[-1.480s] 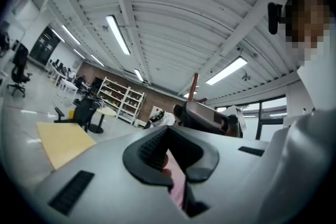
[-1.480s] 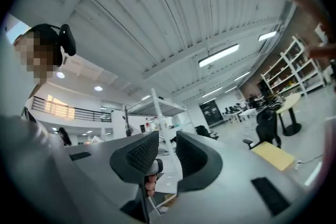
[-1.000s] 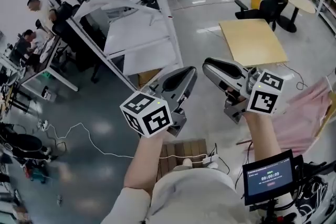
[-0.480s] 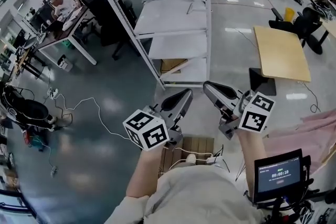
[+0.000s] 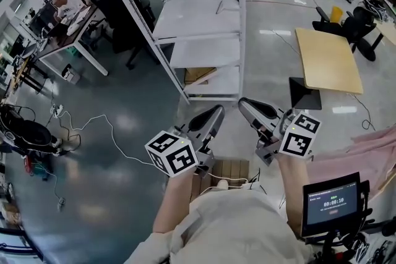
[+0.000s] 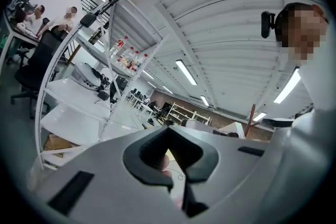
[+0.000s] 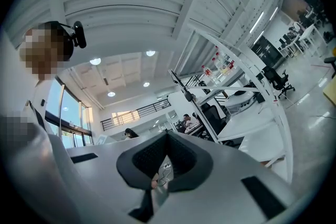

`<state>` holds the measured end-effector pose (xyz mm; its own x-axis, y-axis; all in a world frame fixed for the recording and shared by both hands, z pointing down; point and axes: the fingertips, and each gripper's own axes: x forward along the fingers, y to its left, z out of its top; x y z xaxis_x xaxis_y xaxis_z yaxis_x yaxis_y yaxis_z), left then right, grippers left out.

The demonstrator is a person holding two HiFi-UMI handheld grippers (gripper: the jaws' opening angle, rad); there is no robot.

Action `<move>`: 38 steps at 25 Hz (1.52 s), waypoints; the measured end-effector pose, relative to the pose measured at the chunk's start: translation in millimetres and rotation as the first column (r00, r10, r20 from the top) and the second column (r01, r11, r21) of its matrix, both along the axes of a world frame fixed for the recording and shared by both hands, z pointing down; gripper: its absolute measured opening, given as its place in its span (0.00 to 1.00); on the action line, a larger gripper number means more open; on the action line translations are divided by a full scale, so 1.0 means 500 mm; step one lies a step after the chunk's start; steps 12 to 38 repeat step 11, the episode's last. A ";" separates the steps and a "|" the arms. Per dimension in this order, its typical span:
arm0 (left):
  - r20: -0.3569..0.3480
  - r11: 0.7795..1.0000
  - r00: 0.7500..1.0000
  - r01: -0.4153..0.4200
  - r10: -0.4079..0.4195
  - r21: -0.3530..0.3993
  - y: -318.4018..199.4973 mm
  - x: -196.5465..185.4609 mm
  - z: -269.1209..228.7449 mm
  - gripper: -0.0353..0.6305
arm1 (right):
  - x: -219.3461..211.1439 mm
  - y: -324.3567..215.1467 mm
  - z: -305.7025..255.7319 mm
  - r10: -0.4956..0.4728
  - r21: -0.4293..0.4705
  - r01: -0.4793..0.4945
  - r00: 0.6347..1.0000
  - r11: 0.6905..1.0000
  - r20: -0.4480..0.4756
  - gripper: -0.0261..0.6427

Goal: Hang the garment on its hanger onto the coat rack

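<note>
The left hand-held gripper (image 5: 216, 110) is raised in front of the person with its two jaws brought together. In the left gripper view the dark pads meet at their tips and leave only the small shaped hollow behind them, and nothing is clamped there. The right hand-held gripper (image 5: 243, 102) is just beside it, close but not touching. Its jaws are likewise fully closed, the pads meeting at the tip, and it holds nothing. Both point forward and slightly toward each other, away from the person's body. Each carries its marker cube (image 5: 172, 152) at the rear end, nearest the forearm.

The pink garment (image 5: 362, 156) lies low to the right of the right hand-held gripper, well apart from its jaws and out toward the edge of the head view. Neither hand-held gripper touches it. What the cloth rests on cannot be made out.

Ahead of both closed tips stands a white shelving unit (image 5: 207, 40) with slanted posts. The same unit rises ahead of the jaws in each gripper view. A tan table (image 5: 328, 60) stands ahead and to the right of the right hand-held gripper. Below the two hand-held grippers, near the person's body, a wooden pallet (image 5: 230, 167) lies on the grey floor (image 5: 117, 133) with a white cable across it. A small screen (image 5: 332, 201) sits below the right forearm.
</note>
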<state>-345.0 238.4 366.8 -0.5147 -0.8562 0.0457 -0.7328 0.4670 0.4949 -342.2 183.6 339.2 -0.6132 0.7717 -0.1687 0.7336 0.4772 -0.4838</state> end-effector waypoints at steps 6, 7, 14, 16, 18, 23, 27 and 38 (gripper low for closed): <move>0.007 1.000 1.000 -0.013 0.013 -0.015 -0.015 0.003 0.002 0.06 | 0.000 0.001 0.008 0.001 0.002 -0.001 1.000 1.000 -0.014 0.06; 0.007 1.000 1.000 -0.013 0.013 -0.013 -0.016 0.003 0.003 0.06 | -0.001 0.000 0.010 0.002 -0.001 -0.002 1.000 1.000 -0.017 0.06; 0.001 1.000 1.000 -0.010 0.010 0.001 -0.018 0.002 0.005 0.06 | 0.000 -0.003 0.014 0.000 -0.016 0.000 1.000 1.000 -0.025 0.06; 0.001 1.000 1.000 -0.010 0.010 0.001 -0.018 0.002 0.005 0.06 | 0.000 -0.003 0.014 0.000 -0.016 0.000 1.000 1.000 -0.025 0.06; 0.001 1.000 1.000 -0.010 0.010 0.001 -0.018 0.002 0.005 0.06 | 0.000 -0.003 0.014 0.000 -0.016 0.000 1.000 1.000 -0.025 0.06; 0.001 1.000 1.000 -0.010 0.010 0.001 -0.018 0.002 0.005 0.06 | 0.000 -0.003 0.014 0.000 -0.016 0.000 1.000 1.000 -0.025 0.06; 0.001 1.000 1.000 -0.010 0.010 0.001 -0.018 0.002 0.005 0.06 | 0.000 -0.003 0.014 0.000 -0.016 0.000 1.000 1.000 -0.025 0.06; 0.001 1.000 1.000 -0.010 0.010 0.001 -0.018 0.002 0.005 0.06 | 0.000 -0.003 0.014 0.000 -0.016 0.000 1.000 1.000 -0.025 0.06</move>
